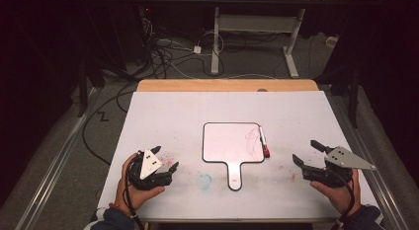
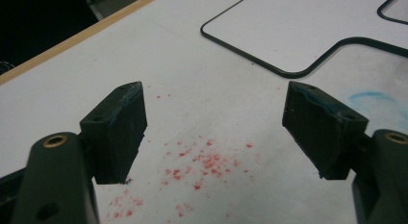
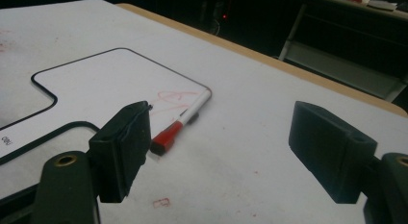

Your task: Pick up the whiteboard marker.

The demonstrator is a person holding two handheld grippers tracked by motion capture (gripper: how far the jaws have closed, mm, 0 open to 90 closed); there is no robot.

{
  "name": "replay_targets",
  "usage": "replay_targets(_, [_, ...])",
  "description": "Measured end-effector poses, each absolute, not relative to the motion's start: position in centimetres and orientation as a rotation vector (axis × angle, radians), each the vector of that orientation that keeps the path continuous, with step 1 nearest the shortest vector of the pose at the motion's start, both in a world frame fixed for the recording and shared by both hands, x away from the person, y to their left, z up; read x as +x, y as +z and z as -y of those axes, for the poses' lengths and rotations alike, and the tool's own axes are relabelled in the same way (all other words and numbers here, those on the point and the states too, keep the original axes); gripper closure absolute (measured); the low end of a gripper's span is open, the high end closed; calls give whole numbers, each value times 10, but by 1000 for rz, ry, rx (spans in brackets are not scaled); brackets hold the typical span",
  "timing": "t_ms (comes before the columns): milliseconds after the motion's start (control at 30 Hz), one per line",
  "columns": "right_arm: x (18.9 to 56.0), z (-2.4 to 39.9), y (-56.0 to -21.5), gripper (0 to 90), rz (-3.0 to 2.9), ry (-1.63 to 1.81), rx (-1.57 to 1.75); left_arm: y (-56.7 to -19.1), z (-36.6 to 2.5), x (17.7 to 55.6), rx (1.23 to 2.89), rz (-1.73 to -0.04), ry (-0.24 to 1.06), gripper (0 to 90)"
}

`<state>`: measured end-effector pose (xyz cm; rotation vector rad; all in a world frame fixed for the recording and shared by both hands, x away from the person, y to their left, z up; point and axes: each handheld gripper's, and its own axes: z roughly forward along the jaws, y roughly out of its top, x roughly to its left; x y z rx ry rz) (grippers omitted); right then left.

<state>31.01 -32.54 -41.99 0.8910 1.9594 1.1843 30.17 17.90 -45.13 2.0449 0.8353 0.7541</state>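
The person's two hands come in from the bottom of the high view, each holding a gripper. The left hand [image 1: 129, 188] wraps around the left gripper [image 1: 166, 158] from below, and this gripper points up and to the right. Its two black jaws stand wide apart with nothing between them. The right hand [image 1: 338, 193] holds the right gripper [image 1: 306, 152] (the one with the grey plate on top), which points up and to the left. Its jaws are wide apart too and hold nothing. Dark sleeves show at both wrists. The two hands are well apart from each other.
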Motion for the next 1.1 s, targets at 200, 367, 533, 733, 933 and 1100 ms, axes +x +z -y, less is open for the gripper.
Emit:
replay_targets(200, [316,332,-425,270,-1992,1172,936,-456,-170,306,2080,-818,743,230])
replay_targets(367, [330,335,-431,274,-2058,1155,1024,-458,-169,306,2090,-805,732,231])
replay_targets(533, [342,331,-431,293,-2119,1130,1055,-460,-172,307,2092,-809,729,231])
replay_targets(733, [359,321,-435,339,-2214,1081,1047,-460,-170,308,2100,-794,725,241])
replay_targets(933, [392,297,-430,418,-2304,1092,1084,-462,-169,307,2117,-803,694,241])
replay_targets(1100, [425,274,-434,443,-2391,1082,1152,-463,-168,307,2127,-798,685,241])
